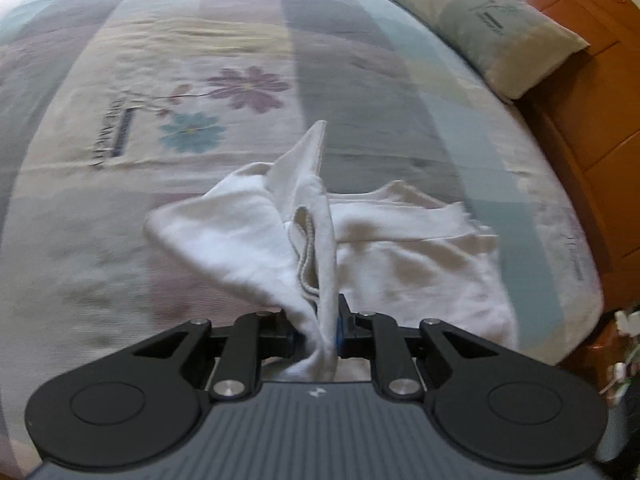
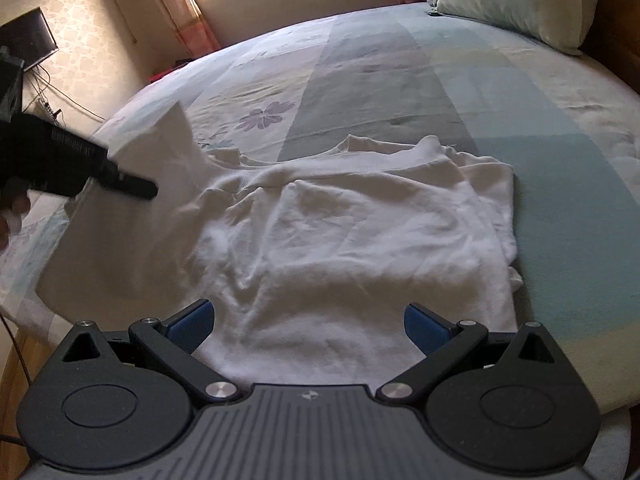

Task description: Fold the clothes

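Observation:
A white T-shirt (image 2: 340, 240) lies spread on the bed, collar toward the far side. My left gripper (image 1: 316, 332) is shut on a bunched fold of the shirt (image 1: 312, 248), which rises in a peak in front of its fingers. In the right wrist view the left gripper (image 2: 132, 186) appears at the left, black, lifting the shirt's left side off the bed. My right gripper (image 2: 308, 324) hovers open just above the shirt's near hem, blue pads wide apart, nothing between them.
The bed (image 2: 400, 80) has a pastel patchwork cover with flower prints (image 1: 248, 88). A pillow (image 2: 516, 0) lies at the head by a wooden headboard (image 1: 580, 92). A window and curtain (image 2: 176, 4) stand beyond; a screen and cables (image 2: 28, 40) sit left.

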`<state>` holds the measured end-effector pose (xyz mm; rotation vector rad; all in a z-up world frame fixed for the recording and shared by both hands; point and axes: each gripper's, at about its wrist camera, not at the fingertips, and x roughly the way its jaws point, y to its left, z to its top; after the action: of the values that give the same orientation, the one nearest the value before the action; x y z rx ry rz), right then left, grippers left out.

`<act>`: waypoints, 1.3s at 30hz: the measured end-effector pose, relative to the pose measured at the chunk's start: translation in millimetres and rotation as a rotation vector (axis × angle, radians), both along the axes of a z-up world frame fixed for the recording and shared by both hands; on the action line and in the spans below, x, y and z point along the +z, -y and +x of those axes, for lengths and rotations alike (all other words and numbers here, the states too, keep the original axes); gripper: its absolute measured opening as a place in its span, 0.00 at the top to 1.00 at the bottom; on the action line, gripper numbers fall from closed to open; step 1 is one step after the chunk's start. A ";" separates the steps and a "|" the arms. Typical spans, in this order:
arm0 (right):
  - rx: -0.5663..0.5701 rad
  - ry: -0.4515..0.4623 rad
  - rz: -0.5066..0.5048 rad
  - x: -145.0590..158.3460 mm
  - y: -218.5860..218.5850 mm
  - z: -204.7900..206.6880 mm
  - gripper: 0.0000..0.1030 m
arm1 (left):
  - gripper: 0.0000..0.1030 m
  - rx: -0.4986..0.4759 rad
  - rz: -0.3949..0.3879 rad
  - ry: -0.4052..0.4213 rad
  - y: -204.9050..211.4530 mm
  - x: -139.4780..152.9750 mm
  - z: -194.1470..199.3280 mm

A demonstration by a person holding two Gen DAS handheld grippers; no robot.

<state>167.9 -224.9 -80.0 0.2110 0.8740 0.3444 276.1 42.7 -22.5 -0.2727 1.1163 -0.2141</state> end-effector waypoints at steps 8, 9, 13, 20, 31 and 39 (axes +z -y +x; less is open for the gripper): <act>-0.073 0.073 0.023 6.0 38.3 -17.9 0.00 | 0.85 -0.063 -0.088 -0.003 55.7 20.1 18.4; -0.081 0.084 0.028 7.6 42.8 -20.2 0.00 | 0.85 -0.063 -0.094 -0.004 61.8 20.7 20.8; -0.098 0.105 0.047 12.5 59.2 -26.8 0.00 | 0.85 -0.049 -0.112 -0.020 83.5 16.6 31.9; -0.150 0.112 0.062 13.1 84.6 -34.4 0.00 | 0.85 -0.037 -0.127 -0.058 124.9 4.5 50.7; -0.217 0.116 0.052 11.6 107.7 -42.3 0.00 | 0.85 -0.077 -0.085 -0.131 192.1 -38.6 64.8; -0.235 0.103 0.044 8.7 113.4 -40.7 0.00 | 0.85 -0.065 -0.081 -0.167 205.6 -60.1 73.0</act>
<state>127.2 -338.2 -71.3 0.3307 0.7319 0.1534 349.1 -162.9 -82.7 -0.3315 1.2844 -0.2993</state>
